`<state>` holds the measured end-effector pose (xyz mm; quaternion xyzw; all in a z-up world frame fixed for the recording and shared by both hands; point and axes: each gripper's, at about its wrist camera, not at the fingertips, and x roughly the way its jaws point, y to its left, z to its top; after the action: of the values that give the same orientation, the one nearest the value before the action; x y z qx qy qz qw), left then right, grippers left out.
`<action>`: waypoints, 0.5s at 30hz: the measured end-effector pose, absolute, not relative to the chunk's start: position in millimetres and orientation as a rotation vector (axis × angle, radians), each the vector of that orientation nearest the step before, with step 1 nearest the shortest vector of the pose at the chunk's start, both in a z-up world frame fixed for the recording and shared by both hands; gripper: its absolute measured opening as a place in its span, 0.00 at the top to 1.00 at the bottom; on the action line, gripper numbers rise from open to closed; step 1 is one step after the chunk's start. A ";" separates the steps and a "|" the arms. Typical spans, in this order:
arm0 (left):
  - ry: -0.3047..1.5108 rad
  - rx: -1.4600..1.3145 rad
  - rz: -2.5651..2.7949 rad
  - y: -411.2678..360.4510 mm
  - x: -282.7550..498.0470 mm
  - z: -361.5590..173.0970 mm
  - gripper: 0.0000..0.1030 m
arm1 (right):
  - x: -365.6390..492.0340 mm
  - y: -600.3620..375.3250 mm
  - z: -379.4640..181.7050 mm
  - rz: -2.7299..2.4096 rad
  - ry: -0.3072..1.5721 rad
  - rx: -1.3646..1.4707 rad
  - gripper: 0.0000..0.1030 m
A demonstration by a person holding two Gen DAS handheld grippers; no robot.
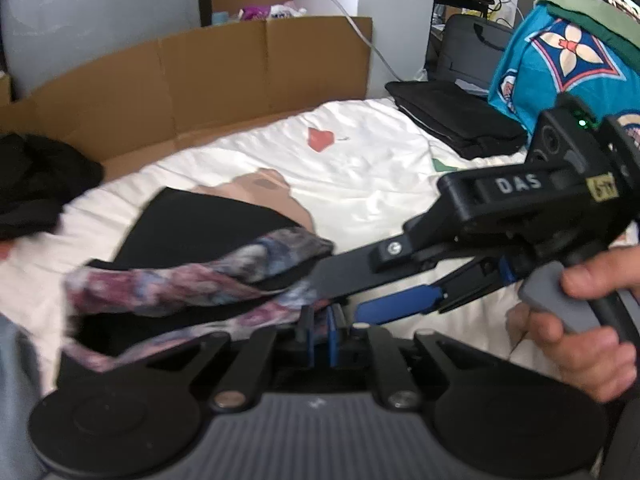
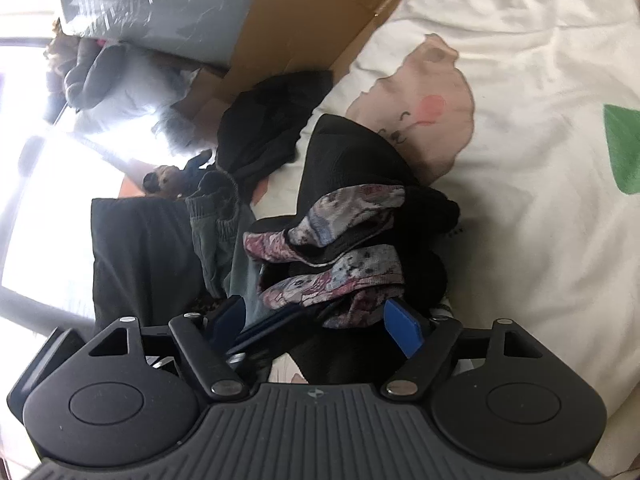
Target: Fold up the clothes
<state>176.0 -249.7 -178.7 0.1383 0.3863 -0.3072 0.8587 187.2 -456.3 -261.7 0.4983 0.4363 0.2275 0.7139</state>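
Clearly the whole matter turns on how the black garment (image 1: 200, 228) with its floral band (image 1: 192, 280) lies between the two grippers. It rests on the bed (image 1: 360, 168), over a cartoon print on the white cover, with its patterned waistband end lifted toward both tools and the black body trailing away toward the cardboard sheet (image 1: 200, 72). In the left wrist view, the left gripper (image 1: 320, 340) has its blue-padded jaws drawn close together on the near edge of the floral band, so that hand looks clamped on the cloth. The right gripper (image 1: 316, 284) comes in from the right, held in a hand (image 1: 580, 320), and its dark finger reaches into the same band just beside the left one. In the right wrist view its jaws stand apart, one blue pad on either side of the bunched floral cloth (image 2: 332, 276); whether they pinch it I cannot tell. The band's long axis runs leftward from the two tools, so both hold at one end, very near each other. A loose dark heap (image 2: 264, 136) and a folded black stack (image 1: 456, 116) lie apart on the bed. Any spreading would, I judge, need the grippers to separate along that band.
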 end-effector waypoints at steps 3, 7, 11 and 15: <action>0.796 0.317 -0.624 -236.8 173.5 -166.7 0.87 | 187.7 -456.6 -268.7 0.490 0.972 1.146 0.23; 0.758 0.352 -0.559 -221.9 181.1 -158.0 0.77 | 188.1 -456.7 -277.9 0.472 0.979 1.205 0.23; 0.764 0.366 -0.515 -219.5 207.6 -157.9 0.47 | 186.3 -456.2 -288.5 0.483 0.977 1.309 0.23; 0.742 0.425 -0.523 -224.4 227.8 -160.2 0.44 | 186.4 -456.2 -301.5 0.477 0.970 1.407 0.23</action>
<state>227.8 -224.4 -160.2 0.2037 0.3557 -0.2509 0.8770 186.4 -456.2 -301.5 0.6149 0.4238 0.2086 0.6315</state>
